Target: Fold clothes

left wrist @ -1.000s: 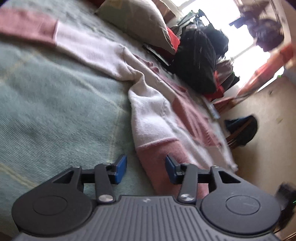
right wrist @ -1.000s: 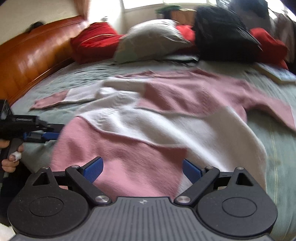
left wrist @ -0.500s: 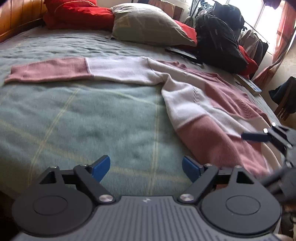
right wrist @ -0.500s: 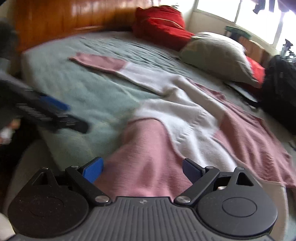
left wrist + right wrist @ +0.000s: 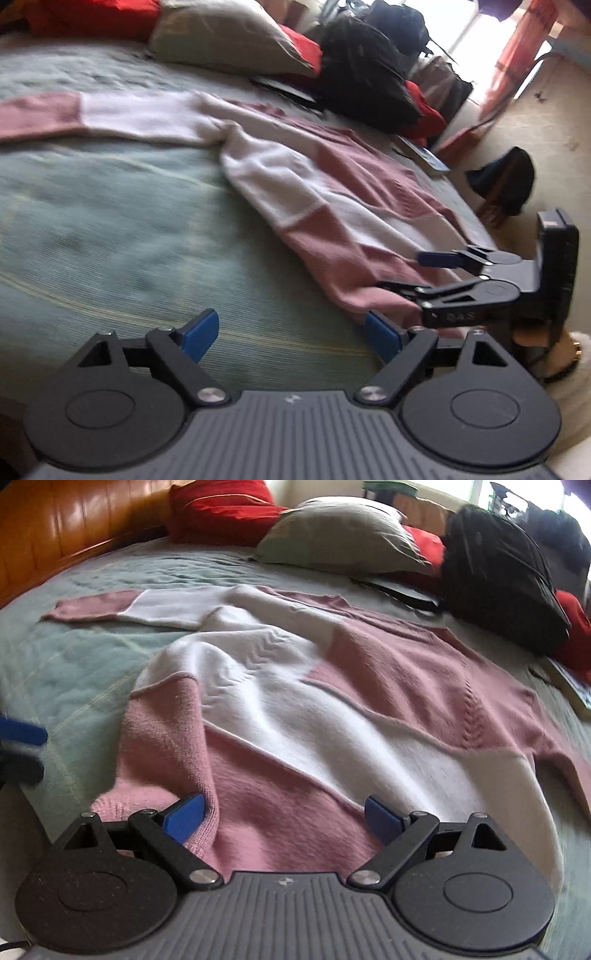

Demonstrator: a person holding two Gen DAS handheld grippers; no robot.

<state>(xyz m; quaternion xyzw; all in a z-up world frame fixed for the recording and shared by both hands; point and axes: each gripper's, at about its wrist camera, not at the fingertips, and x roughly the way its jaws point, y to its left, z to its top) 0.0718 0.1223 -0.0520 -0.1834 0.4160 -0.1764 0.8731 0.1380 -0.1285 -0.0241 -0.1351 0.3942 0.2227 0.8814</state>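
A pink and white knit sweater [image 5: 332,206] lies spread on the green bedspread [image 5: 110,221], one sleeve [image 5: 74,114] stretched out to the left. My left gripper [image 5: 291,334] is open low over the bedspread, its right finger beside the pink hem corner. My right gripper [image 5: 402,271] comes in from the right, open, with its fingers above and below the hem edge. In the right wrist view the sweater [image 5: 295,709] fills the middle, and my right gripper [image 5: 282,818] stands open with pink hem fabric between its fingers. The left gripper's blue pad [image 5: 22,733] shows blurred at the left edge.
A grey pillow [image 5: 340,539], red cushions [image 5: 221,509] and a black backpack [image 5: 498,579] sit at the far side of the bed. A wooden headboard [image 5: 55,535] runs along the left. A book [image 5: 572,683] lies at the right. Dark clothing hangs on a chair [image 5: 506,181] on the floor.
The left gripper has shifted right toward the hem corner. The right gripper has swung back to face the sweater squarely and sits lower on the hem. Both stayed open.
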